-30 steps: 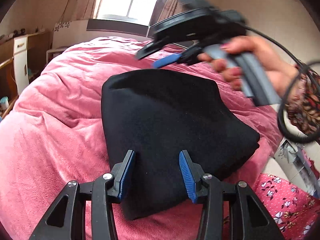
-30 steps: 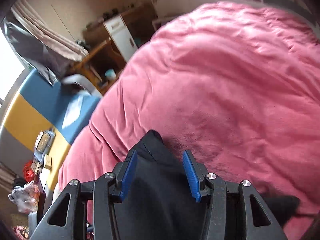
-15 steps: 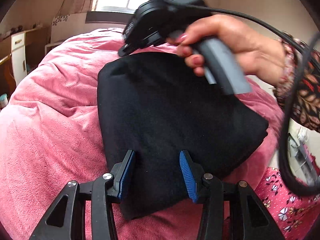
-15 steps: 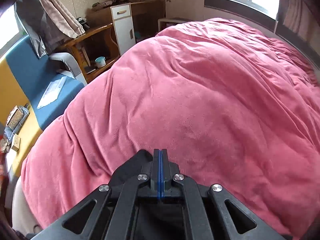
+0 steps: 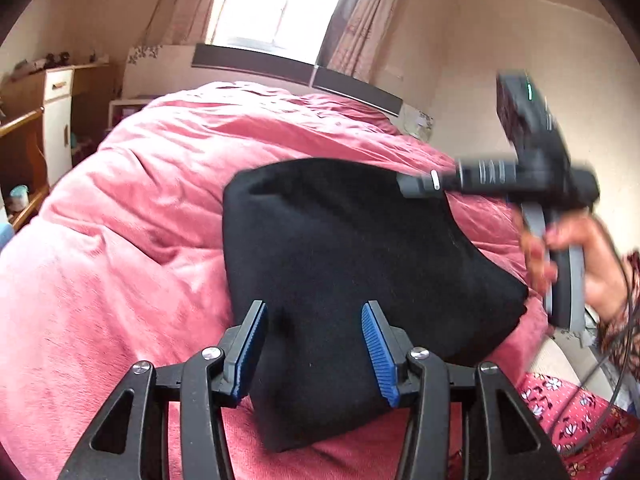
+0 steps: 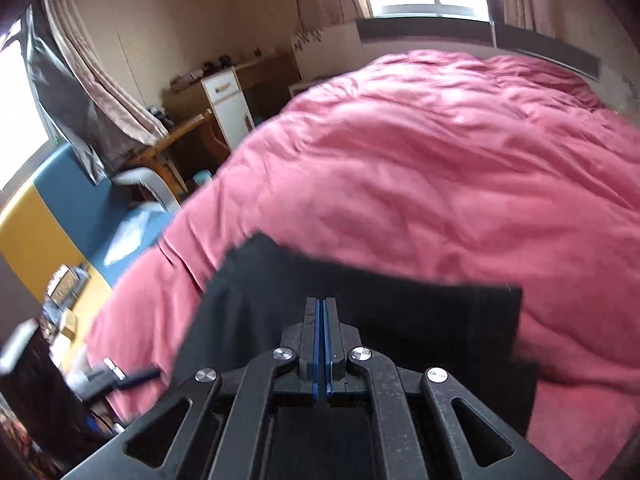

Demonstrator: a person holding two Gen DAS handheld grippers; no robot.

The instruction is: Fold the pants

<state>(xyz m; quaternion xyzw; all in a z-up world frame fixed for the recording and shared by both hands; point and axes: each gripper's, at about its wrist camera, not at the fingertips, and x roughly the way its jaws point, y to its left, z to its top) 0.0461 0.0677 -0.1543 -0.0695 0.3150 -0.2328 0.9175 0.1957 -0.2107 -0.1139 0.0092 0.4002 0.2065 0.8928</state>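
The black pants [image 5: 352,264] lie folded into a compact block on the pink bedspread [image 5: 120,240]. My left gripper [image 5: 312,348] is open and empty, its blue pads just above the near edge of the pants. My right gripper [image 6: 322,344] is shut with nothing between its pads, held over the pants [image 6: 360,312]. In the left wrist view the right gripper [image 5: 416,184] shows at the far right in a hand, off the pants' right side and blurred.
The pink bedspread [image 6: 440,160] covers the whole bed. A white and wooden cabinet [image 5: 56,120] stands at the left. A blue and yellow chair [image 6: 52,216] stands by the bed's left side. A floral cloth [image 5: 560,412] lies at the near right.
My right gripper closed on nothing, then lifted off the pants and swung away to the right. My left gripper stayed open over the near edge.
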